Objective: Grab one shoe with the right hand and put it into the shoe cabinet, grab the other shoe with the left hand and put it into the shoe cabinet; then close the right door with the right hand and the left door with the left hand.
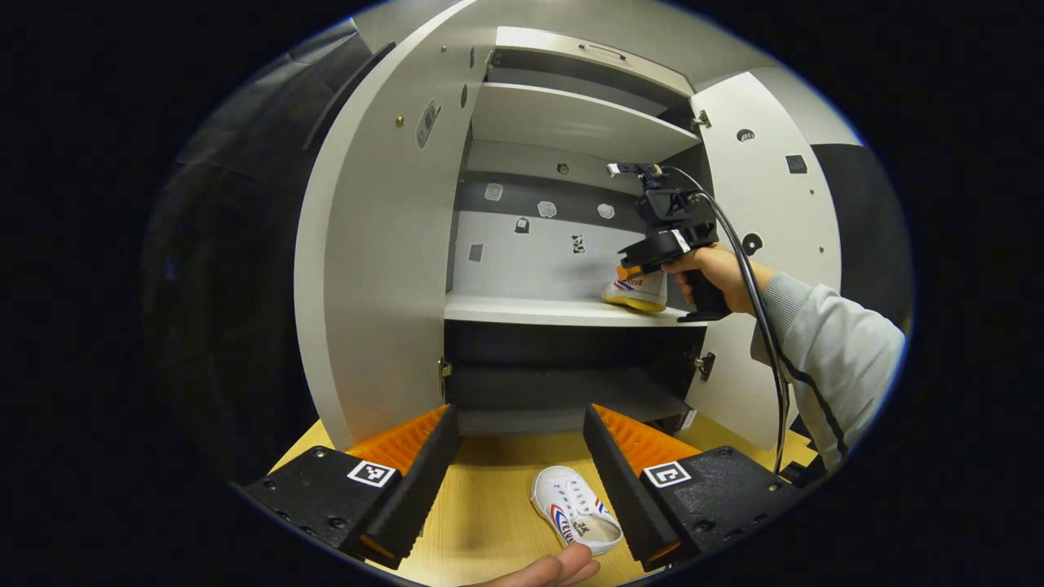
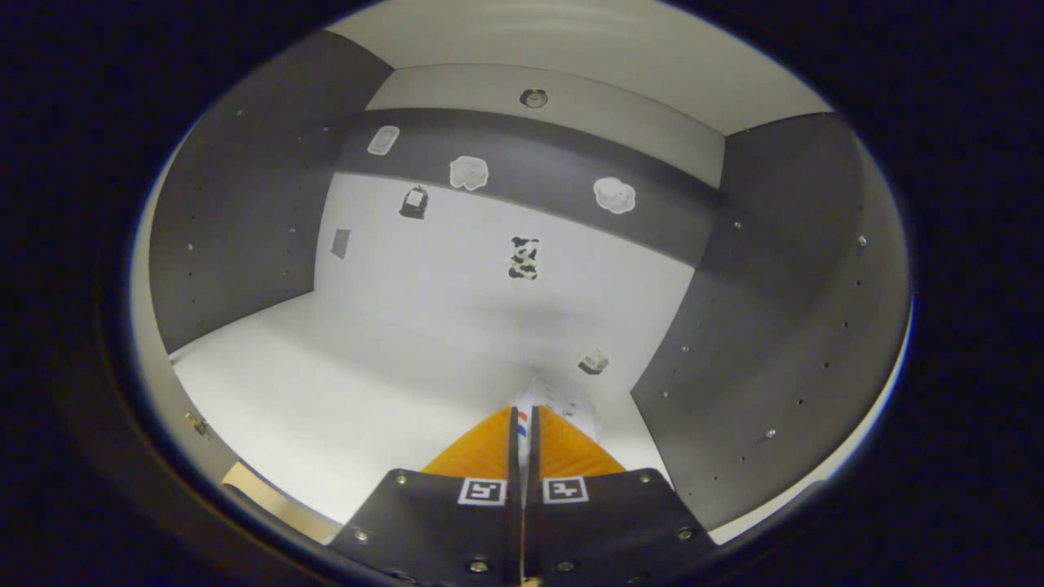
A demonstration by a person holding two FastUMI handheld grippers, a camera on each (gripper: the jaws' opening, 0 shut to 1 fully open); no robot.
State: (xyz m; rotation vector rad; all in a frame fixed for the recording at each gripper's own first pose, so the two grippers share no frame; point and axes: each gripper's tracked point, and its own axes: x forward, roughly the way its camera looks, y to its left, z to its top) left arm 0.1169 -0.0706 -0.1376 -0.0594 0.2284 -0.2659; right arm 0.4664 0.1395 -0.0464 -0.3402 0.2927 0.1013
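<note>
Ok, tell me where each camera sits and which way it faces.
Left gripper view: rides the left tongs, open above the second shoe on the floor, facing the open cabinet; a fingertip shows below.
Right gripper view: rides the right tongs, inside the cabinet, facing its back wall, shut on the first shoe.
Shared: the first shoe, the stickers on the back wall.

Two shoes, one cabinet, both doors open

Your first white shoe (image 1: 635, 291) (red and blue side stripes, yellowish sole) sits on the shoe cabinet (image 1: 563, 311) middle shelf at its right end; the other shoe (image 1: 576, 509) lies on the wooden floor before it.
</note>
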